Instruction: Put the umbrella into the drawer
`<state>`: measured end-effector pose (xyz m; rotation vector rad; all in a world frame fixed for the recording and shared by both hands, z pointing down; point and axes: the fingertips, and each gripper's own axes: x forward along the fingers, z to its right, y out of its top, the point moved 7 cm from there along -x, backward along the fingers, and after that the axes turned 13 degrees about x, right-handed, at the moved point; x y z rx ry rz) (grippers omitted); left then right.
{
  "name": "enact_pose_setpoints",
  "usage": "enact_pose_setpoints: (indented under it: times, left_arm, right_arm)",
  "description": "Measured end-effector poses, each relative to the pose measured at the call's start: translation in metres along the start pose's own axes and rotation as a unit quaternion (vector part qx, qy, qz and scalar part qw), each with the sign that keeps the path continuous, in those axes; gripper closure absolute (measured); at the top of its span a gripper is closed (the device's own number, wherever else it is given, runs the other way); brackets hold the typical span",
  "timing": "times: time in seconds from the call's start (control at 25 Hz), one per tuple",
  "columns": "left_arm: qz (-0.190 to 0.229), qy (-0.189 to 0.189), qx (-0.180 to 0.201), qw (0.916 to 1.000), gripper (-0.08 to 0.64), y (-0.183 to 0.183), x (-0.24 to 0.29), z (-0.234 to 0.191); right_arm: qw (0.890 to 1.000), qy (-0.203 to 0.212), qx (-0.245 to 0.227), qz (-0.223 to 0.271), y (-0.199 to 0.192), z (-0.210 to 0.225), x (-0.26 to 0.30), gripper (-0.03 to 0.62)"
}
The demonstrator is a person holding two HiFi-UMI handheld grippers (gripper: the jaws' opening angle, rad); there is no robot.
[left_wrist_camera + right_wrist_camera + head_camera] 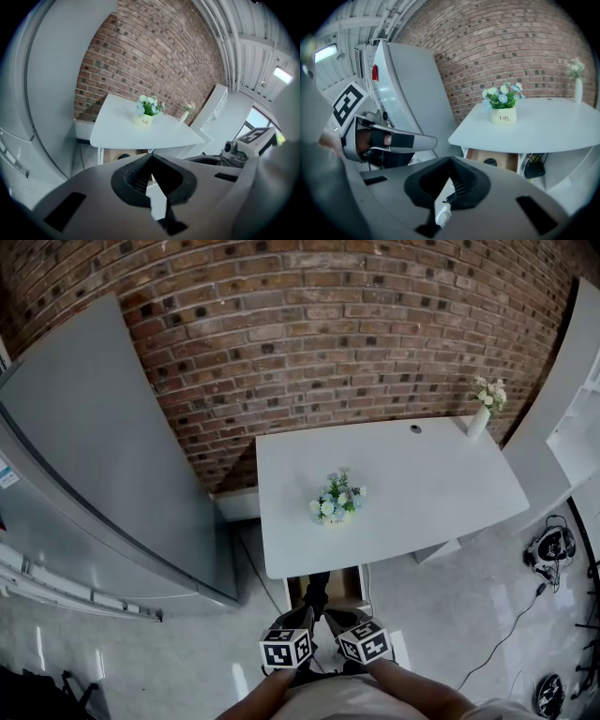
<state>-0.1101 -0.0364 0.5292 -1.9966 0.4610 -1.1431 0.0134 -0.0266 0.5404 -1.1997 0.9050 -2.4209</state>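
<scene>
Left gripper and right gripper both closed, empty; dark thing, perhaps the umbrella, lies straight ahead in the open drawer.

The left gripper and the right gripper each have a grey shell and black ribbed pads. Behind the jaws each carries a white cube with black square markers. The person wears a light top.
</scene>
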Motion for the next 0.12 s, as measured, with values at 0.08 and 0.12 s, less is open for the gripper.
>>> enact_pose_setpoints:
  times: [0.08,0.12]
  left_arm:
    - [-0.001,0.0,-0.001,1.0,0.552,-0.0003,0.0003,0.0]
    - [-0.001,0.0,-0.002,1.0,0.552,-0.0006,0.0005,0.0001]
  right_arm:
    - [1.0,-0.001,0.0,-0.001,0.0003,0.0005,-0.0004,0.577]
    - [1.0,-0.001,0.0,-0.001,0.0005,0.0007,-0.0006,0.577]
